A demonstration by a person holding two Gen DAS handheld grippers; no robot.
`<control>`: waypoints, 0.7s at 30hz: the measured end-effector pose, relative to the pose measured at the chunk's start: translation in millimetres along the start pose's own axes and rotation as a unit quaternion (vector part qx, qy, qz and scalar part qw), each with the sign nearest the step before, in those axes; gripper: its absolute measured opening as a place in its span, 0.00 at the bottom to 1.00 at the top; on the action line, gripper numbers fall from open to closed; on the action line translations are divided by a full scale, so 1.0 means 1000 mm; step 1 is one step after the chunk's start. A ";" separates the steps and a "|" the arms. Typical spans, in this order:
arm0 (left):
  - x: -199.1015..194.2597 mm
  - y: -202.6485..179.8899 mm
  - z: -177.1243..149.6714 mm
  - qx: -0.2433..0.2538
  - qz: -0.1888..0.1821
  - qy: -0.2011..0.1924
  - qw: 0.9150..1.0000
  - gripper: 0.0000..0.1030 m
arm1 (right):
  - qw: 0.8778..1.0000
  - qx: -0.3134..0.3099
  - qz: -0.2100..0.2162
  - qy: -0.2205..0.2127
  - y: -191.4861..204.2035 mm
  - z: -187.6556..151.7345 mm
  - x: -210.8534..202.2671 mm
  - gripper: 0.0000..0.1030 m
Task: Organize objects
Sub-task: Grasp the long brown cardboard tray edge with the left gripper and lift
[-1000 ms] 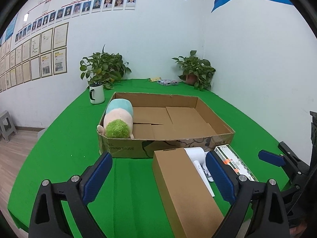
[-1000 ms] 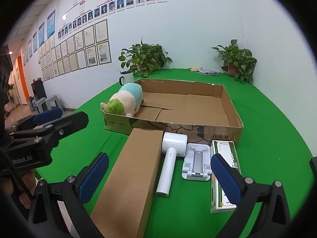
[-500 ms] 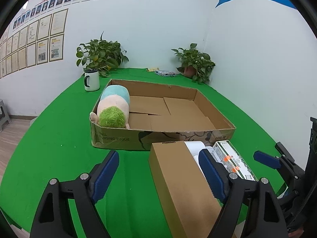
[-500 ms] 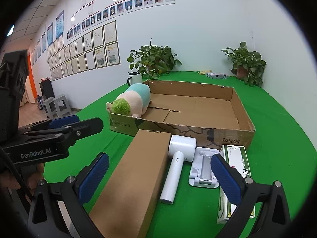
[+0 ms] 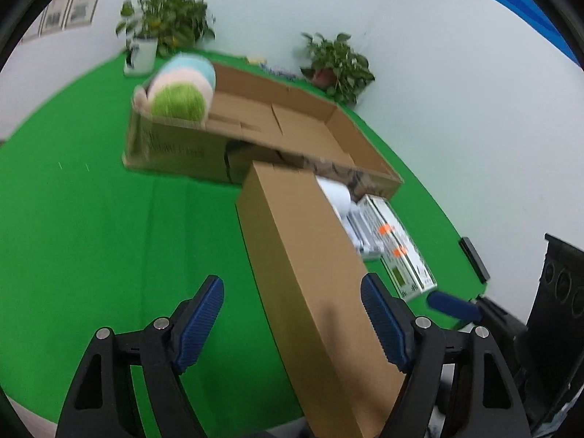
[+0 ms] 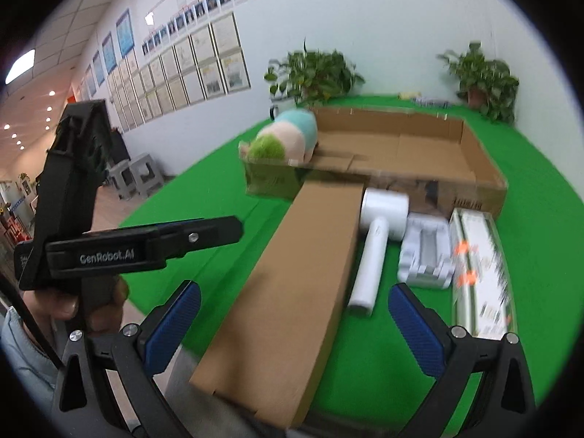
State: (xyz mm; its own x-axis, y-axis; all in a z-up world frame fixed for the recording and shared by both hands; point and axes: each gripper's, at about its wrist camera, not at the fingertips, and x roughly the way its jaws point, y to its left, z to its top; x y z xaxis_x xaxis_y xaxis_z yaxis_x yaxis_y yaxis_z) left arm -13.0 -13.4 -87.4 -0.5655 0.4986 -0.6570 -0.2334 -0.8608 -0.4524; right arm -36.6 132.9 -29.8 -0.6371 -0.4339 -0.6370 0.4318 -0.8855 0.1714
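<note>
A: What lies on the green tabletop (image 5: pixel 91 219)?

B: A long brown cardboard box (image 6: pixel 292 284), between the spread fingers of the left gripper (image 5: pixel 292 323) and right gripper (image 6: pixel 294 323); neither grips anything.

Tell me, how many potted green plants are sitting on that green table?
2. One leafy potted plant stands at the table's far edge behind the plush toy; the other potted plant stands in the far right corner. More could be hidden outside these views.
</note>
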 end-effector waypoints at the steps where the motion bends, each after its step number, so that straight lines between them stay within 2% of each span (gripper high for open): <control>1: 0.010 0.003 -0.003 -0.008 -0.018 0.017 1.000 0.73 | 1.000 0.005 0.003 0.019 0.003 -0.004 0.004 0.99; 4: 0.040 0.008 -0.010 -0.027 -0.070 0.070 0.995 0.67 | 0.998 0.001 -0.007 0.061 0.018 -0.016 0.016 0.99; 6: 0.052 0.009 -0.010 -0.033 -0.083 0.088 0.992 0.66 | 0.997 -0.010 -0.019 0.075 0.027 -0.018 0.022 0.99; 13: 0.056 0.022 -0.010 -0.039 -0.095 0.095 0.990 0.68 | 0.991 -0.037 -0.067 0.108 0.042 -0.021 0.034 0.99; 14: 0.055 0.026 -0.011 -0.049 -0.102 0.096 0.989 0.67 | 0.991 -0.034 -0.070 0.113 0.041 -0.023 0.036 0.97; 15: 0.054 0.028 -0.014 -0.053 -0.105 0.095 0.989 0.67 | 0.990 -0.033 -0.075 0.115 0.041 -0.024 0.036 0.87; 17: 0.046 0.028 -0.017 -0.055 -0.107 0.093 0.988 0.68 | 0.987 -0.050 -0.105 0.114 0.043 -0.030 0.039 0.85; 21: 0.034 0.038 -0.016 -0.060 -0.089 0.092 0.990 0.75 | 0.991 -0.016 -0.071 0.112 0.032 -0.025 0.036 0.83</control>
State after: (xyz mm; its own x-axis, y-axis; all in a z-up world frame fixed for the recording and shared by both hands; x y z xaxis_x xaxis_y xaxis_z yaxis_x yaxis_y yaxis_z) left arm -28.1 -27.3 -136.8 -0.3684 0.6602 -0.6545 -0.2139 -0.7453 -0.6315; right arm -29.1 92.8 -66.0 -0.5365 -0.2535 -0.8049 0.3695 -0.9281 0.0459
